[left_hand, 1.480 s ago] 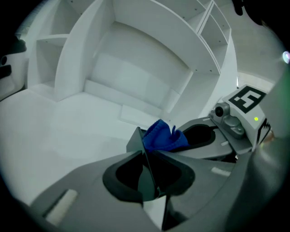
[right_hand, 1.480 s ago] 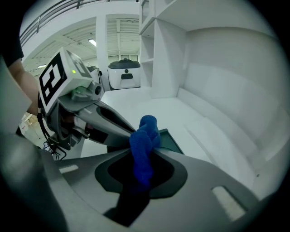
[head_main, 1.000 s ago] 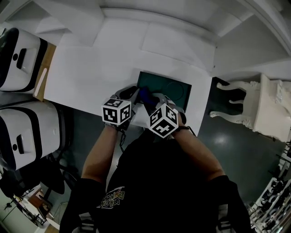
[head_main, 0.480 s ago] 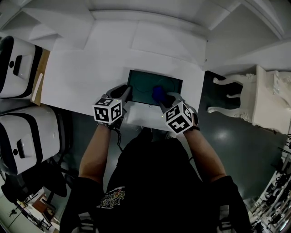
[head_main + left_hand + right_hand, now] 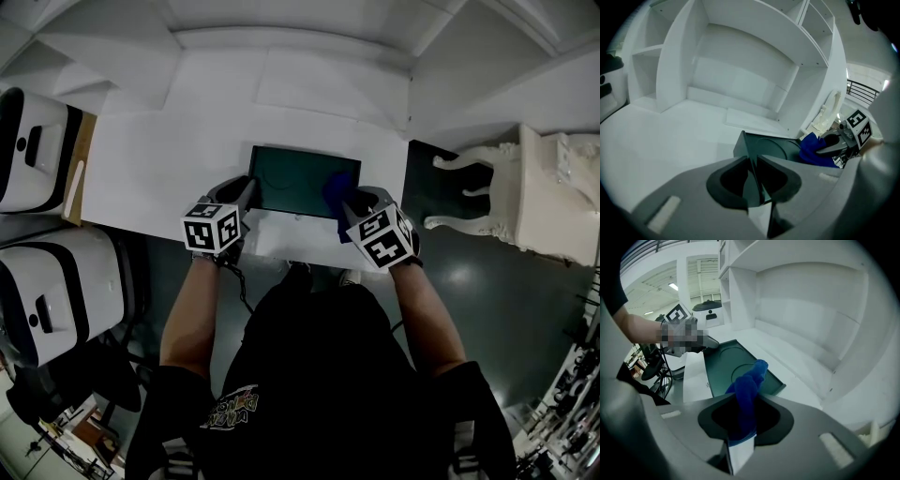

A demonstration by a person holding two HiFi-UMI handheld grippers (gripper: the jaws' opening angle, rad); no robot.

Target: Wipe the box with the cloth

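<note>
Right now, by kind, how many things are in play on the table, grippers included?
box, dark green: 1
cloth, blue: 1
Grippers: 2 (left gripper shut on the box's edge, right gripper shut on the cloth)
Total: 4
</note>
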